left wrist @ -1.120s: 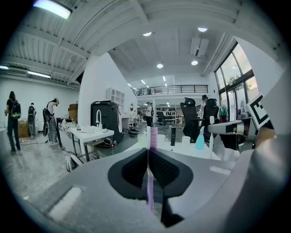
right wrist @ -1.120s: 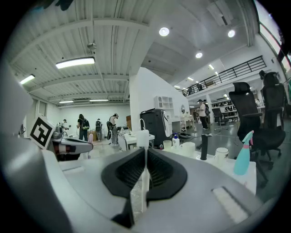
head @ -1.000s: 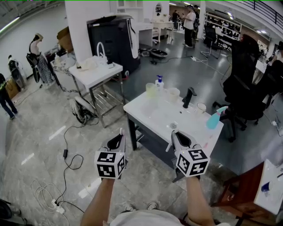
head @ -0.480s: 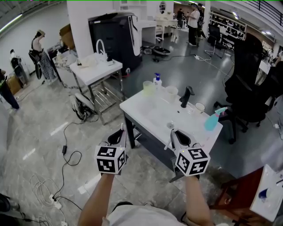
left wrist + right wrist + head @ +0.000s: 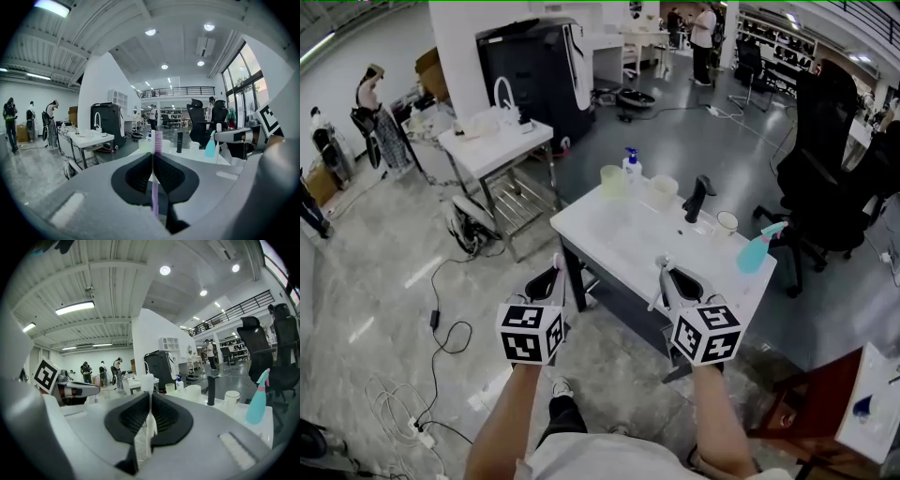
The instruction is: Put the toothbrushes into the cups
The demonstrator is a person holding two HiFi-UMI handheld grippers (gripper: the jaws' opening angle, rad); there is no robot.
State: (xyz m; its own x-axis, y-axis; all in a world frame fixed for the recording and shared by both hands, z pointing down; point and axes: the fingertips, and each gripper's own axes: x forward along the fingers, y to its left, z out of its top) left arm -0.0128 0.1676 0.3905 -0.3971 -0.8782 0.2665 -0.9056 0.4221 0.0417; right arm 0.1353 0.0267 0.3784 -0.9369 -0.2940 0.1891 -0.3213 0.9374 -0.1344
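Jaws tight: purple toothbrush [image 5: 158,140], white toothbrush [image 5: 146,382]

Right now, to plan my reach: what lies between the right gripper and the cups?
Only bare countertop, as the head view shows: nothing stands between the right gripper and the green cup or white cup.

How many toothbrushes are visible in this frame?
2. A purple toothbrush is clamped in the left gripper's jaws; a white toothbrush is clamped in the right gripper's jaws. None shows on the white table, though items there could hide one.
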